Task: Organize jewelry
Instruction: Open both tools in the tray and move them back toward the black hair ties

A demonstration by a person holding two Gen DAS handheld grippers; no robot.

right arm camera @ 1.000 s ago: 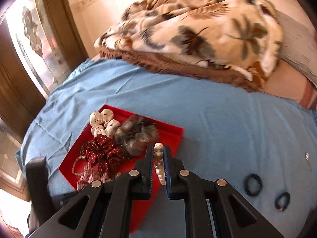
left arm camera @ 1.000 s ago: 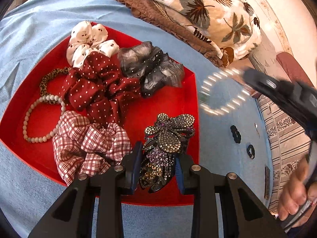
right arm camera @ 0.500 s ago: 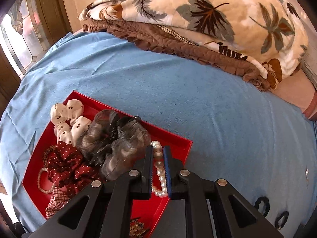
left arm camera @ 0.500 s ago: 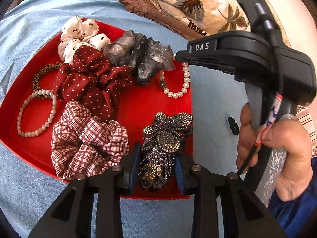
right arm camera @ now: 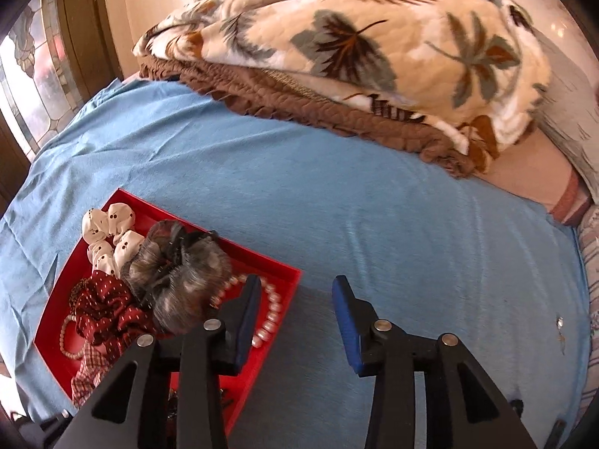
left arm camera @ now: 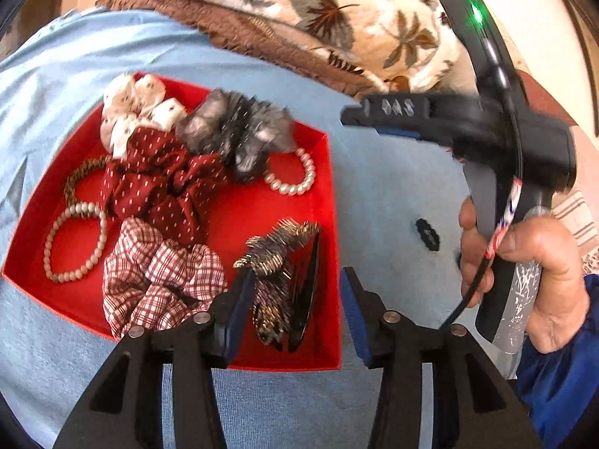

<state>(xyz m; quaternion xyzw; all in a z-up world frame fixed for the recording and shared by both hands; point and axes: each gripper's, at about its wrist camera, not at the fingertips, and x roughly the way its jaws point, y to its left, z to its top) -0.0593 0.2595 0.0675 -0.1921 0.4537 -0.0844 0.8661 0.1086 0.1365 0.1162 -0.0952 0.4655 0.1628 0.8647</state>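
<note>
A red tray (left arm camera: 262,209) on the blue sheet holds several scrunchies, a beaded bracelet (left arm camera: 75,243) and a white pearl bracelet (left arm camera: 295,183) in its far right corner. A rhinestone hair clip (left arm camera: 280,280) lies tipped on its side in the near right corner. My left gripper (left arm camera: 292,314) hangs just above the clip; its jaws are opening and the pads stand off it. My right gripper (right arm camera: 295,299) hovers over the tray's right rim (right arm camera: 284,284); its jaws are opening with nothing between them. The pearl bracelet (right arm camera: 267,321) lies below, partly behind one finger.
Black hair ties (left arm camera: 426,234) lie on the sheet right of the tray. A folded leaf-print blanket (right arm camera: 337,48) with brown trim fills the far side of the bed. A stained-glass window (right arm camera: 30,67) is at the left. A hand (left arm camera: 524,262) holds the right gripper's handle.
The right gripper carried the pearl bracelet into the tray, let it go and opened. The left gripper opened off the hair clip, which tipped onto its side, and rose a little.
</note>
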